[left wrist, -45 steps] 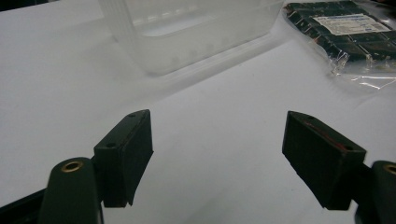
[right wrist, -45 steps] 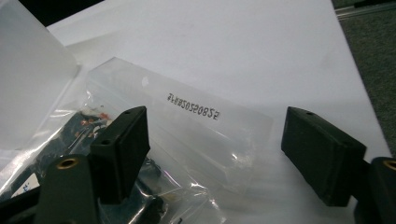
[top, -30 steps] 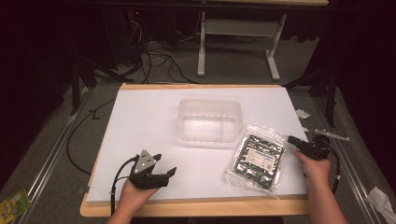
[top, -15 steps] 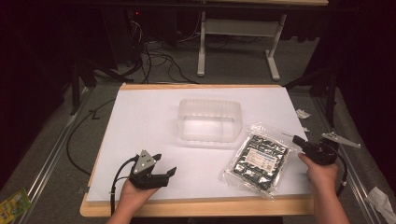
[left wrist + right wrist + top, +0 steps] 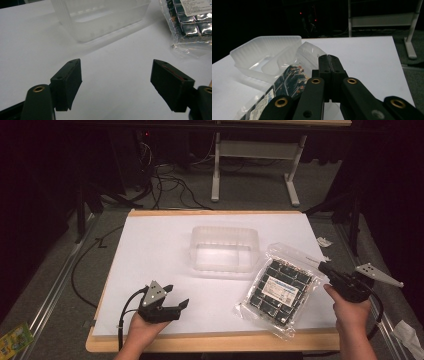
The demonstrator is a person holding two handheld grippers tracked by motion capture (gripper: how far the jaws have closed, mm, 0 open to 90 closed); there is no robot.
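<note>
A clear plastic bag of dark foil-wrapped pieces point(image 5: 280, 290) with a white label lies on the white table sheet point(image 5: 150, 250), its right edge lifted. My right gripper point(image 5: 323, 268) is shut on that raised clear edge at the table's right side. In the right gripper view the jaws meet point(image 5: 331, 65) with the bag's film point(image 5: 287, 80) pinched between them. My left gripper point(image 5: 177, 295) rests open near the front left edge, its jaws wide apart point(image 5: 116, 82) with nothing between them. A clear plastic tub point(image 5: 225, 247) stands mid-table, just left of the bag.
In the left gripper view the tub point(image 5: 105, 17) sits ahead and the bag point(image 5: 192, 20) at the upper right. Cables and a grey table frame point(image 5: 255, 150) lie on the floor beyond the far edge. A small white scrap point(image 5: 324, 241) lies at the right edge.
My right gripper has moved right and upward, pulling the bag's edge with it; the bag has slid a little right and tilted. The left gripper has stayed put.
</note>
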